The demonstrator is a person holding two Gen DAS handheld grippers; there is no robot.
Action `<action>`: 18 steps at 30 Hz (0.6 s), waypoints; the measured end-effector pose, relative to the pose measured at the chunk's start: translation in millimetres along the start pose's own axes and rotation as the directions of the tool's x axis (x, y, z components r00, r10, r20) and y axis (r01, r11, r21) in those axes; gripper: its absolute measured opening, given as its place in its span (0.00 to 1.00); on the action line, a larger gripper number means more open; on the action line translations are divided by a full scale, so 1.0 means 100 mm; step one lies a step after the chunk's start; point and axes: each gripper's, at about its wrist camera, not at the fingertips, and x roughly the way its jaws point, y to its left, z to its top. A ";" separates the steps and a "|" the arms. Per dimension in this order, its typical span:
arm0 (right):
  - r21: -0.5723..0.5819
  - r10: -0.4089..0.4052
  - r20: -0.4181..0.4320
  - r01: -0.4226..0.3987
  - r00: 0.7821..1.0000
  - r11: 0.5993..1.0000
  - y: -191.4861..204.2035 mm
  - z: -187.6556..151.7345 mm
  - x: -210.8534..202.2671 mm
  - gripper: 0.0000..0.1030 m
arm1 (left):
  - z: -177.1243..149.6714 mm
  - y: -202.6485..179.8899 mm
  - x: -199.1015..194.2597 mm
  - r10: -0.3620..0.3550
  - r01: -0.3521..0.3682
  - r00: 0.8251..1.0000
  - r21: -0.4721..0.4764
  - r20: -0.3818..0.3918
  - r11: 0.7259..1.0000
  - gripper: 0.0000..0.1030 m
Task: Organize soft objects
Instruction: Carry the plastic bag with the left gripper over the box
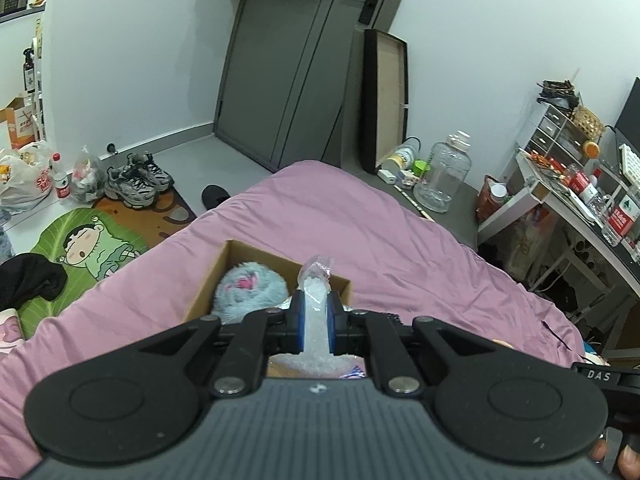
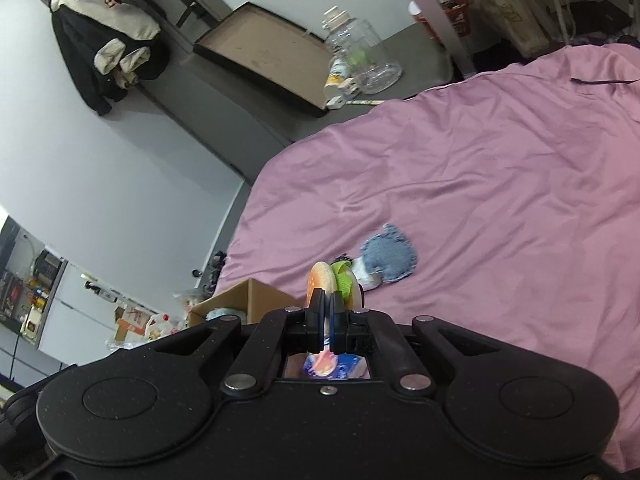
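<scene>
An open cardboard box (image 1: 240, 250) stands on the pink bed (image 1: 380, 232) and holds a fluffy light-blue plush (image 1: 250, 290). My left gripper (image 1: 316, 300) is shut on a clear bag of white pellets (image 1: 316, 280), held over the box's right side. My right gripper (image 2: 328, 300) is shut on a soft burger toy (image 2: 330, 278) with a tan bun and green lettuce, held above the bed. The box also shows in the right wrist view (image 2: 240, 300) to the left of the gripper. A small blue fabric toy (image 2: 388, 258) lies on the bed just beyond the burger.
On the floor are sneakers (image 1: 136, 180), plastic bags (image 1: 24, 176), a cartoon mat (image 1: 88, 244), a clear jug (image 1: 442, 176) and a tray leaning on the wall (image 1: 386, 96). A cluttered desk (image 1: 568, 200) stands right of the bed. A grey door (image 1: 288, 64) is behind.
</scene>
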 end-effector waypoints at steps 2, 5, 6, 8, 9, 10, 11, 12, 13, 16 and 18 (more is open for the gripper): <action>-0.009 0.015 -0.007 -0.015 1.000 1.000 0.06 -0.03 0.04 0.02 | 0.00 0.06 0.03 0.010 -0.010 1.000 -0.005 -0.006 1.000 0.09; -0.031 0.029 -0.013 -0.030 0.999 0.999 0.15 -0.07 0.09 0.02 | -0.01 0.16 0.09 0.030 -0.030 0.999 -0.012 -0.016 0.999 0.09; -0.039 0.034 -0.015 -0.035 0.999 0.999 0.18 -0.08 0.10 0.02 | -0.01 0.19 0.11 0.037 -0.037 0.999 -0.013 -0.019 0.999 0.09; -0.054 0.036 -0.018 -0.037 0.999 0.998 0.24 -0.10 0.13 0.02 | -0.02 0.27 0.17 0.045 -0.046 0.998 -0.023 -0.031 0.999 0.09; -0.060 0.038 -0.020 -0.039 0.999 0.997 0.26 -0.11 0.15 0.02 | -0.02 0.31 0.20 0.048 -0.049 0.998 -0.028 -0.038 0.998 0.09; -0.063 0.039 -0.021 -0.040 0.999 0.997 0.28 -0.11 0.16 0.02 | -0.03 0.32 0.23 0.051 -0.053 0.998 -0.031 -0.043 0.998 0.09; -0.067 0.038 -0.022 -0.039 0.999 0.997 0.29 -0.12 0.18 0.02 | -0.04 0.34 0.26 0.054 -0.056 0.997 -0.033 -0.050 0.998 0.09; -0.072 0.036 -0.022 -0.037 0.999 0.997 0.31 -0.13 0.19 0.02 | -0.05 0.36 0.30 0.055 -0.057 0.997 -0.036 -0.057 0.998 0.09; -0.074 0.035 -0.020 -0.036 0.999 0.997 0.33 -0.14 0.20 0.02 | -0.06 0.38 0.34 0.055 -0.058 0.996 -0.039 -0.065 0.998 0.09; -0.074 0.041 -0.013 -0.042 0.999 0.996 0.39 -0.17 0.24 0.02 | -0.09 0.43 0.47 0.065 -0.069 0.994 -0.041 -0.090 0.997 0.09; -0.087 0.045 -0.007 -0.046 0.999 0.995 0.46 -0.20 0.27 0.02 | -0.11 0.47 0.56 0.062 -0.068 0.992 -0.047 -0.107 0.997 0.09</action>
